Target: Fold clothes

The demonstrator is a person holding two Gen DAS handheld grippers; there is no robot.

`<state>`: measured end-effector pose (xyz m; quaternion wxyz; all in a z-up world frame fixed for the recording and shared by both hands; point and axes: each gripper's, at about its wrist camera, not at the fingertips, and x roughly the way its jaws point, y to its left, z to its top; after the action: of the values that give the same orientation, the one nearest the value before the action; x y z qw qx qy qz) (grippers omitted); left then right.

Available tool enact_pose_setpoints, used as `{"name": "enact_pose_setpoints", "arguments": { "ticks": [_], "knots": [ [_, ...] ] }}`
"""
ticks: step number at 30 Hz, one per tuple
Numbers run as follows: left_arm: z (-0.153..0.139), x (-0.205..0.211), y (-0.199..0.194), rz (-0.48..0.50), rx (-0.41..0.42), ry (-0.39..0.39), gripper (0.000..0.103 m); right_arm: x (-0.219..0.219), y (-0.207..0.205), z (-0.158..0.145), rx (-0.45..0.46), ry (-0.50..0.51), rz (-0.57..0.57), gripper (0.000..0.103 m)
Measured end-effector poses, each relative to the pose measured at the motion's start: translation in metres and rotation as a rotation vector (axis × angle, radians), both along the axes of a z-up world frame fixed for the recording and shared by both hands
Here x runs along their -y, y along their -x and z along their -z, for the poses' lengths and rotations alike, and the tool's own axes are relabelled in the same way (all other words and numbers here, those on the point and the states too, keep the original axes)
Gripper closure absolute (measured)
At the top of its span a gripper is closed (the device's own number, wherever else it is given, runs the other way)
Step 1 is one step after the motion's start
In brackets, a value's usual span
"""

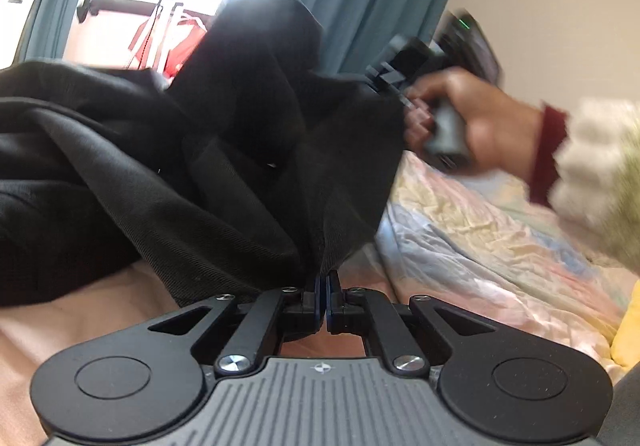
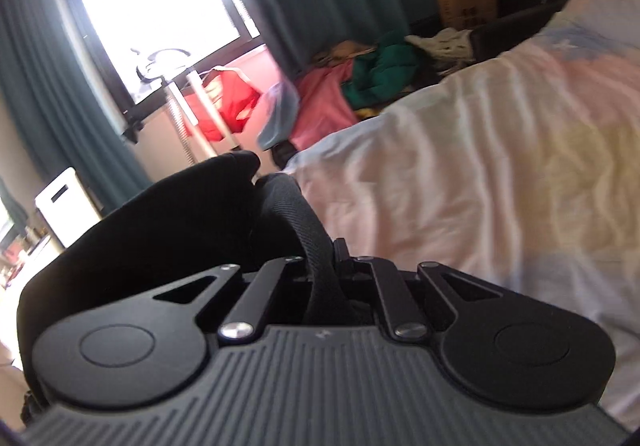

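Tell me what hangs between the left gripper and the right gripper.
In the left wrist view, only the black garment stretches from the left gripper to the right gripper; nothing else intervenes.

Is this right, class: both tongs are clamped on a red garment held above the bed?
Not quite. The garment is black, not red, as the left wrist view shows. The rest stands: the left tongs and the right tongs are both clamped on it, above the bed.
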<state>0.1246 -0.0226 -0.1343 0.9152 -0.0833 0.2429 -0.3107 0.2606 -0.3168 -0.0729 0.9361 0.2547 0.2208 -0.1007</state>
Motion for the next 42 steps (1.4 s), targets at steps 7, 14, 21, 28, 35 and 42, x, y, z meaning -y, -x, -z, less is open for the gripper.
{"name": "enact_pose_setpoints", "arguments": {
  "ticks": [7, 14, 21, 28, 35, 42],
  "knots": [
    [-0.004, 0.003, 0.012, 0.005, 0.049, -0.086, 0.101, 0.111, 0.135, 0.073, -0.129, -0.303, 0.212, 0.096],
    [-0.004, 0.004, 0.014, -0.046, 0.02, -0.134, 0.1, 0.125, 0.17, 0.129, -0.186, -0.755, 0.123, 0.093],
    [-0.005, 0.012, 0.018, -0.049, 0.04, -0.226, 0.1, 0.139, 0.152, 0.149, -0.128, -0.867, 0.176, 0.067],
    [0.005, 0.014, 0.017, -0.046, 0.025, -0.274, 0.1, 0.166, 0.114, 0.172, -0.042, -0.907, 0.231, 0.06],
    [0.002, 0.016, 0.013, -0.05, 0.03, -0.224, 0.099, 0.181, 0.092, 0.142, 0.06, -0.631, 0.178, 0.096],
    [-0.015, 0.016, 0.022, 0.014, 0.114, -0.085, 0.087, 0.201, 0.133, 0.097, 0.282, -0.498, 0.347, 0.096]
  ]
}}
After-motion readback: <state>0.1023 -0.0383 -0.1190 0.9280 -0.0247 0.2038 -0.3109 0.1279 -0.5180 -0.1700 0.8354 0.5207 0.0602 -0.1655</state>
